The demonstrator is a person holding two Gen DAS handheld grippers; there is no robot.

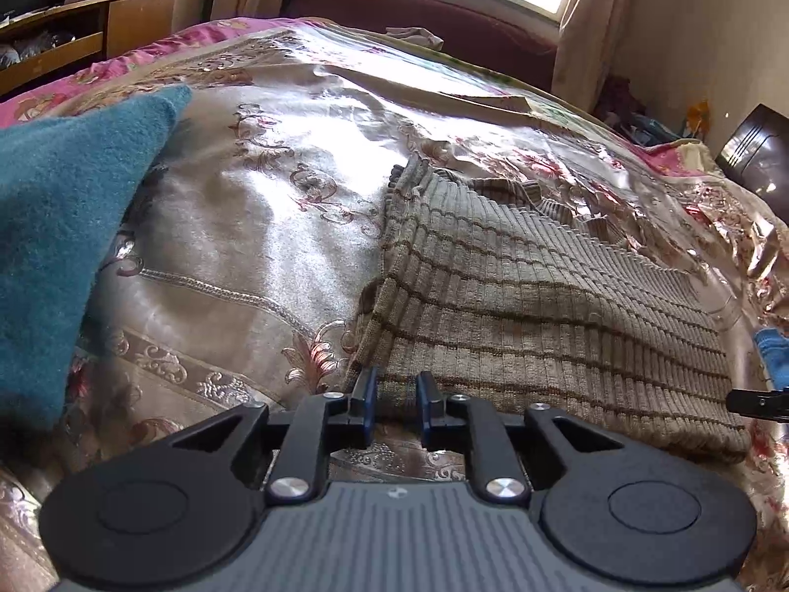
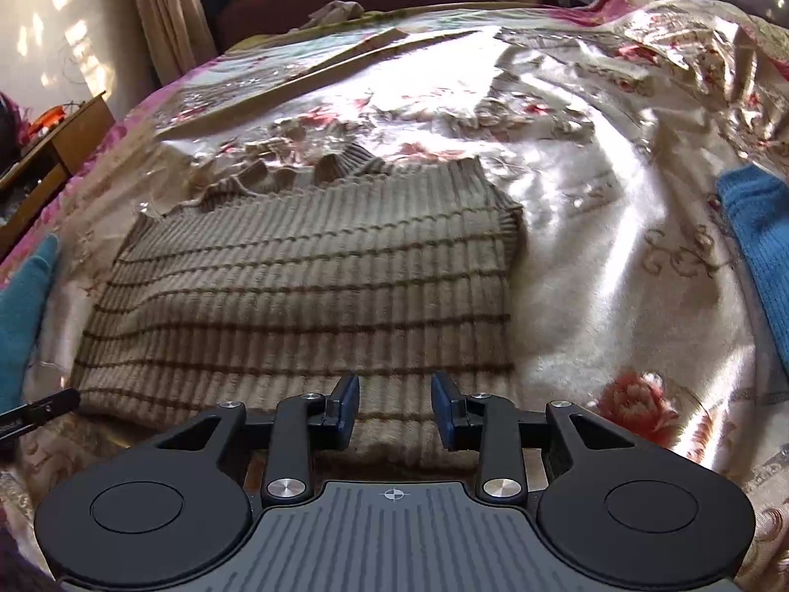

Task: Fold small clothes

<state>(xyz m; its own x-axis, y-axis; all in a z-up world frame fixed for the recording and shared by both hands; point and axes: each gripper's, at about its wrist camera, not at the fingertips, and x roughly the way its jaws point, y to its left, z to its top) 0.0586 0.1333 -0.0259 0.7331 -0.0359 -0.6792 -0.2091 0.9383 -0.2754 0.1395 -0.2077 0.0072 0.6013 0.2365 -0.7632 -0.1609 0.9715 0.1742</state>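
Note:
A beige ribbed sweater (image 1: 542, 286) with thin brown stripes lies folded flat on the floral bedspread (image 1: 256, 227), its collar at the far end. My left gripper (image 1: 397, 394) hovers at the sweater's near left corner, jaws slightly apart, the hem visible in the gap and not pinched. In the right wrist view the same sweater (image 2: 305, 271) fills the middle. My right gripper (image 2: 394, 404) stands open over its near hem toward the right side, holding nothing. A black tip of the other gripper (image 2: 39, 412) shows at the left edge.
A teal cloth (image 1: 59, 227) lies on the bed left of the sweater, and a blue knit (image 2: 754, 246) lies to its right. A wooden shelf (image 1: 74, 34) stands beyond the bed's left side. A dark red bench (image 1: 419, 5) runs under the window.

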